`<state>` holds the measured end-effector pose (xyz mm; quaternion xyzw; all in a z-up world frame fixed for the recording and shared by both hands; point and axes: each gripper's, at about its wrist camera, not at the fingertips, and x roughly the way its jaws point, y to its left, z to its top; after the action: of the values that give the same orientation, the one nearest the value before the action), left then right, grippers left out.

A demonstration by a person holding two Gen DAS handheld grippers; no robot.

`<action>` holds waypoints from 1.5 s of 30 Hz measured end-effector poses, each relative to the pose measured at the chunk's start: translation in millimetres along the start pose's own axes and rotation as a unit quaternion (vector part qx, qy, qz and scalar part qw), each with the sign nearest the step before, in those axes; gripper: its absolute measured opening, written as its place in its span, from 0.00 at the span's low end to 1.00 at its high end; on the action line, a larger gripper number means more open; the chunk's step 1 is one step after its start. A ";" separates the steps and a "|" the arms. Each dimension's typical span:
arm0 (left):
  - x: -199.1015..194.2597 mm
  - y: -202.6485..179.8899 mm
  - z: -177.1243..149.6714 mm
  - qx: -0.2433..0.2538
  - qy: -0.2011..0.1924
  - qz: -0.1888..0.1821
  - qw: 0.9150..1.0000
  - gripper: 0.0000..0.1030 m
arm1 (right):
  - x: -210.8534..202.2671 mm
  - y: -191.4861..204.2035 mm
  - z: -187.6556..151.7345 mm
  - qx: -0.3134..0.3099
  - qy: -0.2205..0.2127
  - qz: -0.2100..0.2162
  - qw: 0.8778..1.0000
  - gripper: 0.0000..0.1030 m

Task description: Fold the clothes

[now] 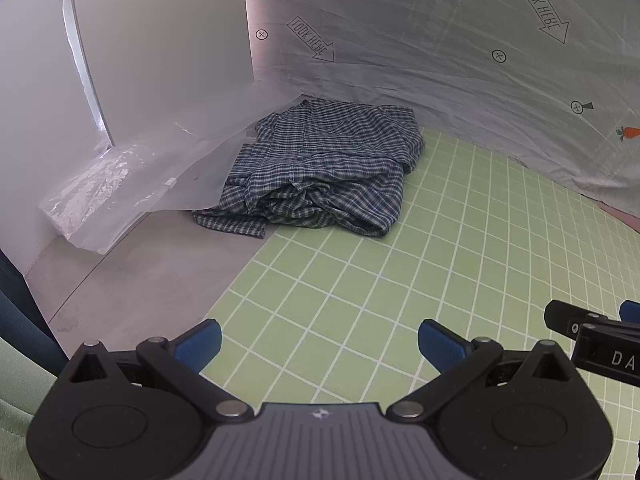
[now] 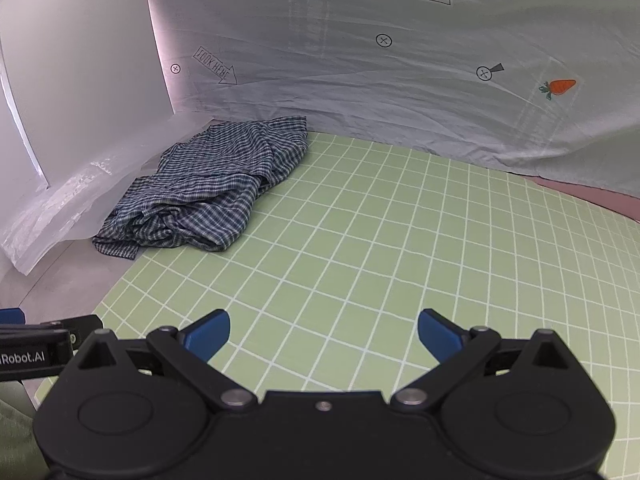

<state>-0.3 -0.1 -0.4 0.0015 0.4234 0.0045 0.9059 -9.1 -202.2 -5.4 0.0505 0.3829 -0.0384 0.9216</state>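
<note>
Blue-and-white checked shirt sits bunched on clear plastic sheet, which could drag along; both grippers' jaws gape empty

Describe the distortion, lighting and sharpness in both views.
Left wrist view: fisheye bends the mat grid, dark corner vignette, shirt sharp under soft even light. Right wrist view: same curved grid, glare on the plastic, shirt sharp.

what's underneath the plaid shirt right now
The plaid shirt lies partly on the green grid mat, partly on clear plastic sheeting. Anything beneath its folds is hidden.
</note>
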 end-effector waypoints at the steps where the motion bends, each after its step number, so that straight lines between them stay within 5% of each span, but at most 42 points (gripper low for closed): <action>1: 0.2 -0.1 -0.7 -0.001 0.000 0.000 1.000 1.00 | 0.3 -0.1 -0.4 -0.001 0.001 0.001 1.000 0.98; 45: 2.7 -1.7 -5.8 0.003 0.012 0.008 1.000 1.00 | 5.8 -3.7 -5.3 0.009 0.017 0.003 1.000 0.98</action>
<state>-3.0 -1.8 -6.2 0.0077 0.4344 0.0105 0.9006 -9.2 -205.4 -13.5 0.0604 0.3981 -0.0383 0.9145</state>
